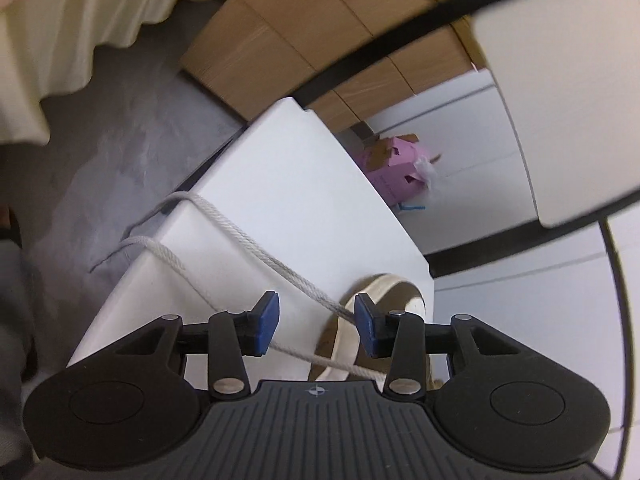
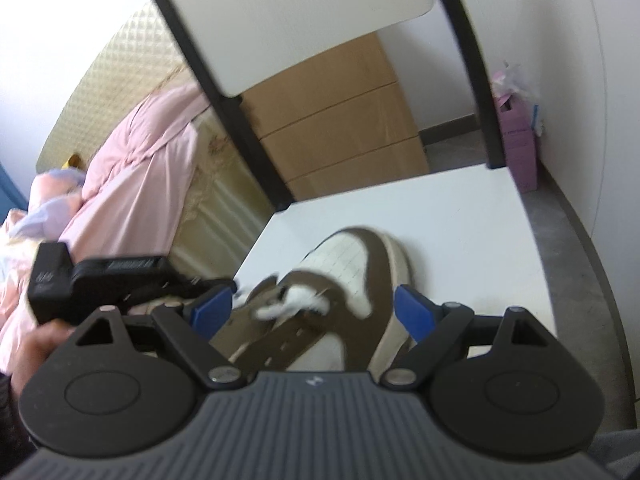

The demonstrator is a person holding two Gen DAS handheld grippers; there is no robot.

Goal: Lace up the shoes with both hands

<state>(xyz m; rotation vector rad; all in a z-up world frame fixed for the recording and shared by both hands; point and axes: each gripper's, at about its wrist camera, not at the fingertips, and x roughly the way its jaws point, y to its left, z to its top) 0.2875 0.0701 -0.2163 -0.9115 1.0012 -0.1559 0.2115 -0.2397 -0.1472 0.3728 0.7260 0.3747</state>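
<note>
A brown and white shoe (image 2: 360,276) lies on a white chair seat (image 2: 460,232), toe away from me. My right gripper (image 2: 314,312) stands open and wide over its tongue, with the blurred white lace (image 2: 296,300) below and nothing pressed. My left gripper (image 2: 100,280) shows at the shoe's left, held by a hand (image 2: 36,344). In the left wrist view two white lace strands (image 1: 240,236) trail from the shoe (image 1: 384,292) across the seat (image 1: 288,184) and hang over its edge. The left gripper (image 1: 316,326) is open; one strand runs loose through the gap between its blue pads (image 1: 266,324).
The chair's white back (image 2: 280,12) on black posts rises behind the seat. Cardboard boxes (image 2: 340,120) are stacked beyond it, next to a bed with a pink cover (image 2: 132,184). A pink box (image 1: 394,168) stands on the grey floor (image 1: 120,120) by the wall.
</note>
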